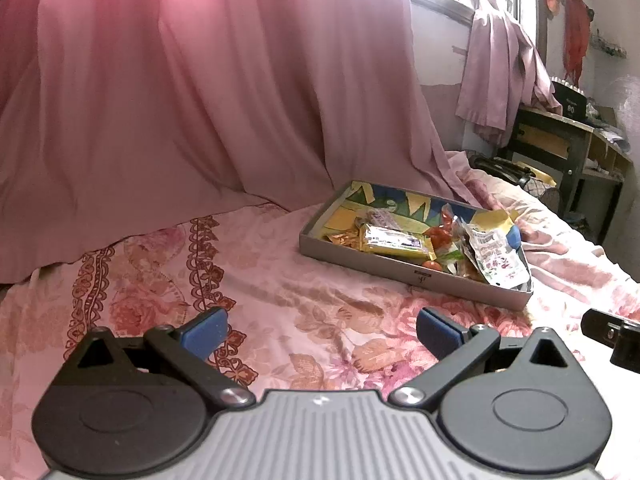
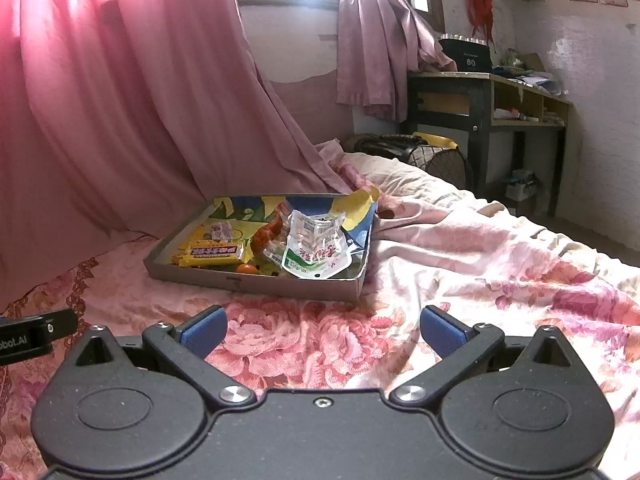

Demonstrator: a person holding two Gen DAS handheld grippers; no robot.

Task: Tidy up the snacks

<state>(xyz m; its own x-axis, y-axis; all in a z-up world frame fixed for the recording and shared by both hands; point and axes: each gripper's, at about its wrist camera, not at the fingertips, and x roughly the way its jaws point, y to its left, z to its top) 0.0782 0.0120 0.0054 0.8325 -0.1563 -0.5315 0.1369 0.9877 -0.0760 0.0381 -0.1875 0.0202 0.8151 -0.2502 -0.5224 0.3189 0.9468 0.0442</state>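
Both the left gripper [image 1: 322,334] and right gripper [image 2: 323,330] gape wide, empty, near the snack box [image 2: 256,282].

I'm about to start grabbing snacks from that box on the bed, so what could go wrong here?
The box sits on a soft, rumpled bedspread, so pressing down may tip it. The white pouch leans on the pile at the box's right end and could slide out. The small orange snack lies half buried under wrappers, hard to pinch cleanly.
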